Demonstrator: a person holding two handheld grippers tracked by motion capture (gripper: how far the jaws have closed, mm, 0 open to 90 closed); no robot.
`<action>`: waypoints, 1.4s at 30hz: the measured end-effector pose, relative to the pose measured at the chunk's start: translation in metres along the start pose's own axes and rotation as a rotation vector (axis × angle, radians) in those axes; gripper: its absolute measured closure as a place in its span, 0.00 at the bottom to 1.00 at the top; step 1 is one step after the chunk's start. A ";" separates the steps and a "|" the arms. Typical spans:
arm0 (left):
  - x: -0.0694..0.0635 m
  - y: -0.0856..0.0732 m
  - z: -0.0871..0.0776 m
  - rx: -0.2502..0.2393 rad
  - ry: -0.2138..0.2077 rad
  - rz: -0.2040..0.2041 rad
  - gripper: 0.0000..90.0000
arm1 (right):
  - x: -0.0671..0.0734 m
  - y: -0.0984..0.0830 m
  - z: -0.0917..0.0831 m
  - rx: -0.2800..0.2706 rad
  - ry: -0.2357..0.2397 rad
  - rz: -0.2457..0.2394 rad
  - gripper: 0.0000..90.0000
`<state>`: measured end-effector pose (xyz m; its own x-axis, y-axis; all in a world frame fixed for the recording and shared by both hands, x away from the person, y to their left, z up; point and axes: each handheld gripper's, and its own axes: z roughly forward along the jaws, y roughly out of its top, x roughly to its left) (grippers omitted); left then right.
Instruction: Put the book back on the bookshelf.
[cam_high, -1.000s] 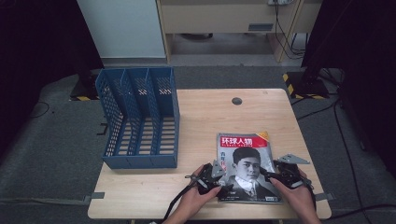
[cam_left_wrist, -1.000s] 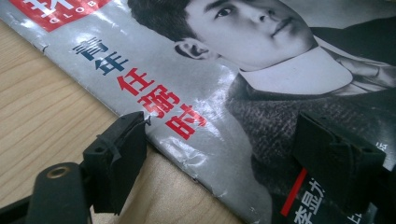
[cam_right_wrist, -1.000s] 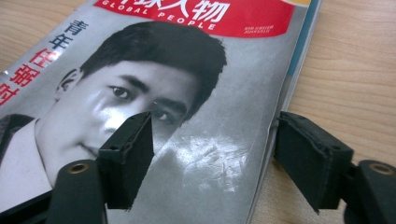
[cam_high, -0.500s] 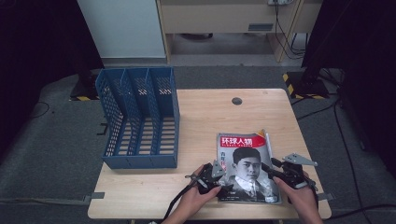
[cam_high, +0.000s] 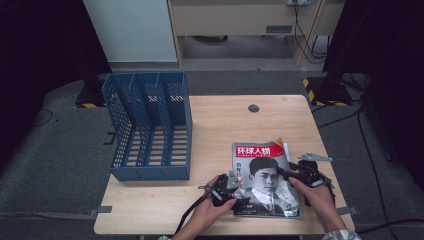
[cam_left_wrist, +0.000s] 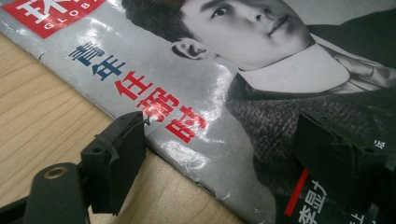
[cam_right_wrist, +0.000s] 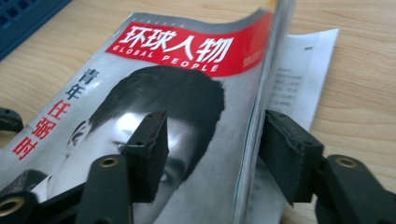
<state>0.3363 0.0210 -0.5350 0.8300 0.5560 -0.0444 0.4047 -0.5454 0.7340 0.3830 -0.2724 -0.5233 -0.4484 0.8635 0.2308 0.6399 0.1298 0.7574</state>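
A magazine (cam_high: 265, 170) with a red title band and a black-and-white portrait lies flat on the wooden table (cam_high: 225, 120), near the front right. My left gripper (cam_high: 239, 196) is at its lower left edge. In the left gripper view my left gripper (cam_left_wrist: 224, 140) is open, with one jaw on the wood and the other over the magazine (cam_left_wrist: 196, 84). My right gripper (cam_high: 286, 173) is at the right edge. In the right gripper view my right gripper (cam_right_wrist: 215, 140) has just narrowed but is open. It straddles the raised page edge of the magazine (cam_right_wrist: 187, 51), which touches the outer jaw.
A blue three-slot file rack (cam_high: 150, 125) lies on the left of the table. A loose white printed sheet (cam_right_wrist: 299, 70) sticks out from under the magazine's right side. A small round hole (cam_high: 253, 108) sits near the table's far edge. The table's front edge is close behind both hands.
My right gripper has shifted a little farther away from the person along the magazine's right edge. The left gripper and the magazine have stayed in place.
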 end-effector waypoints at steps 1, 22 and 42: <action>0.000 0.000 0.000 0.000 0.000 0.000 0.18 | 0.000 0.000 0.000 0.000 0.000 0.000 0.49; 0.000 0.000 0.000 -0.001 0.001 -0.001 0.18 | 0.029 -0.006 0.003 0.109 -0.041 -0.178 0.72; 0.012 -0.002 -0.005 -0.049 -0.003 -0.101 0.11 | 0.042 -0.008 -0.014 -0.075 -0.023 -0.274 0.98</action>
<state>0.3435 0.0326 -0.5336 0.7874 0.6043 -0.1217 0.4666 -0.4553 0.7583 0.3497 -0.2437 -0.5110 -0.5838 0.8119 -0.0019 0.4486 0.3245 0.8327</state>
